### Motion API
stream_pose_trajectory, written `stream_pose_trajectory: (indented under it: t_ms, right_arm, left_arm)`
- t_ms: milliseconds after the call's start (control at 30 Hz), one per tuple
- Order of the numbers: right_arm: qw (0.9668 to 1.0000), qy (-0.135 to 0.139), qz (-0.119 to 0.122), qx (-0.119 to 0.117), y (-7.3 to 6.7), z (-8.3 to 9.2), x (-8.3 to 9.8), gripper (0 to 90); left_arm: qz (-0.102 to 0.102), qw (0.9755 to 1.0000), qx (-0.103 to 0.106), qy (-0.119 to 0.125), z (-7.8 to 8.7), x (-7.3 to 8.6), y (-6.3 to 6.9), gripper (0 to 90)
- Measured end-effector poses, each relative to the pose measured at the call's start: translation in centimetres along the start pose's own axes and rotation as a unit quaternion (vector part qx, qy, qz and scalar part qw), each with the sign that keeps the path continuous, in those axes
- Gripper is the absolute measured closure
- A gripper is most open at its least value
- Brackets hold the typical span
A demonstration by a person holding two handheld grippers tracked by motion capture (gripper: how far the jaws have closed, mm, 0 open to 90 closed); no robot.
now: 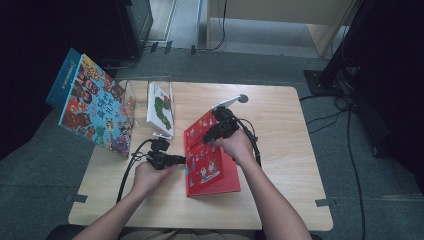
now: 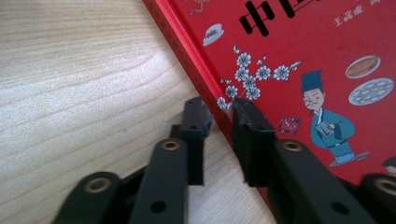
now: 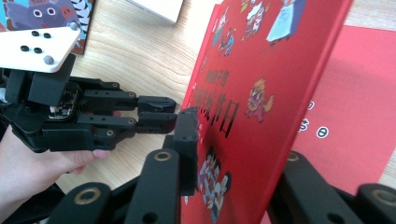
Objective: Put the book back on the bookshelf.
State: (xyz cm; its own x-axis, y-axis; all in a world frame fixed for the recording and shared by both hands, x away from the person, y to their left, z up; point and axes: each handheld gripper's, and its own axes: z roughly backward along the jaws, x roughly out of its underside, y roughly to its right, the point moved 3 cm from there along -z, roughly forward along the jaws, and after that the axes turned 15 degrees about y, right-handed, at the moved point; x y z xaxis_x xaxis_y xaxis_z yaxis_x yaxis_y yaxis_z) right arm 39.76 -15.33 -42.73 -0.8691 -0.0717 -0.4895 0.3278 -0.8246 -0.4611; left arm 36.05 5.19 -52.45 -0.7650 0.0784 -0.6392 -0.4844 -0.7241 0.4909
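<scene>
We are lifting the red picture book's [image 1: 210,160] cover with our right gripper [image 3: 233,140] clamped on it, wrist raised; our left gripper [image 2: 219,121], jaws apart, is straddling its spine mid-tabletop.

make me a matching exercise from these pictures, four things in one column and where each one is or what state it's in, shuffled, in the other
Things
1. red book
2. blue picture book
3. white book
4. right tool

Places or states
A. leaning at the table's far left corner
B. standing in the clear rack
C. front cover lifted, rest lying on the table
D. jaws either side of the lifted cover

Pairs: 1-C, 2-A, 3-B, 4-D
</scene>
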Motion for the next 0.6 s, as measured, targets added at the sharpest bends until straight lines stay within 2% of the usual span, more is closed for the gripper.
stream_pose_trajectory:
  t_ms: [67,200,300,367,467,567,600]
  right_arm:
    - [1.0,-0.004,-0.001,0.0,0.1,0.0,-0.1,77.8]
    - [0.9999,-0.012,-0.01,-0.006,0.3,0.0,-0.3,79.7]
    - [0.9997,-0.017,-0.012,-0.014,0.1,0.1,-0.6,81.7]
    - [0.9996,-0.021,-0.011,-0.015,-0.2,0.1,-0.7,82.1]
    - [0.9996,-0.027,-0.006,-0.011,-0.5,0.1,-0.9,82.5]
    - [0.9996,-0.029,-0.002,-0.008,-0.7,0.2,-1.1,83.4]
    - [0.9995,-0.031,0.0,-0.006,-0.8,0.3,-1.2,83.7]
  left_arm:
    - [0.012,0.9998,0.012,-0.005,-0.1,-0.2,0.0,62.9]
    - [0.008,0.9998,0.013,-0.009,0.0,-0.4,0.1,54.6]
    - [0.008,0.9999,0.01,-0.008,0.2,-0.6,-0.1,50.5]
    - [0.01,0.9998,0.014,-0.01,0.3,-0.6,-0.1,50.9]
    - [-0.003,0.9999,0.009,-0.007,0.4,-0.6,-0.1,51.2]
    - [-0.029,0.9996,0.003,-0.004,0.3,-0.4,-0.1,50.7]
    - [-0.032,0.9995,0.002,-0.004,0.3,-0.3,-0.1,50.7]
